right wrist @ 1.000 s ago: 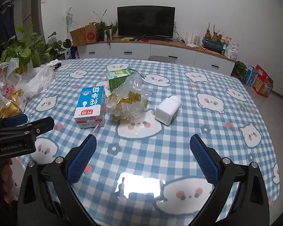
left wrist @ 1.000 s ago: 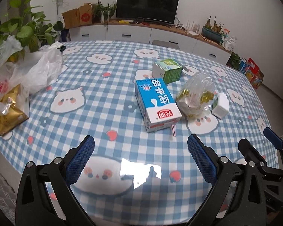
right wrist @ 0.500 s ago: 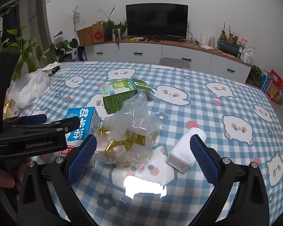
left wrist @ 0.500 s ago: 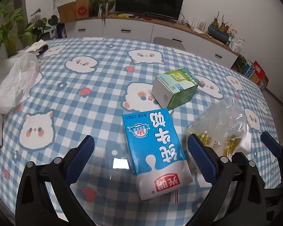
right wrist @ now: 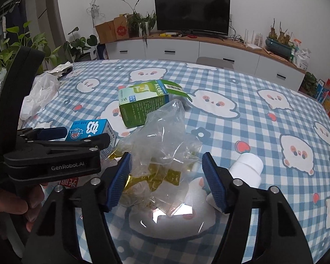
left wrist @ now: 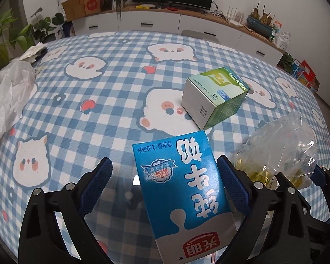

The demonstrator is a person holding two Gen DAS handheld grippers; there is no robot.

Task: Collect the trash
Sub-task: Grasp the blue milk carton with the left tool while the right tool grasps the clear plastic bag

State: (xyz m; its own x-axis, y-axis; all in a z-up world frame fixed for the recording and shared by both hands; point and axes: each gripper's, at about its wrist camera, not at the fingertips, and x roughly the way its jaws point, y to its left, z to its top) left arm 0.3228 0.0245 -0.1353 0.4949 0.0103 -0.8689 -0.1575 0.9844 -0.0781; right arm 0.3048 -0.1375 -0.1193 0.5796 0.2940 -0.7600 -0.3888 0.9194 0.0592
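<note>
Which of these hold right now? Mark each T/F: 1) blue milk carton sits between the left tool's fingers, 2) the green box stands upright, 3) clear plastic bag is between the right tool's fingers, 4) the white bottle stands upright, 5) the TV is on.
1) True. The blue milk carton lies between the fingers of the left tool, with a gap on the left-hand side; its jaws have just been closing.
2) False. The green box lies on its side.
3) True. The clear plastic bag is between the fingers of the right tool; its jaws have just been closing.
4) False. The white bottle lies on its side.
5) False. The TV screen is dark.
</note>
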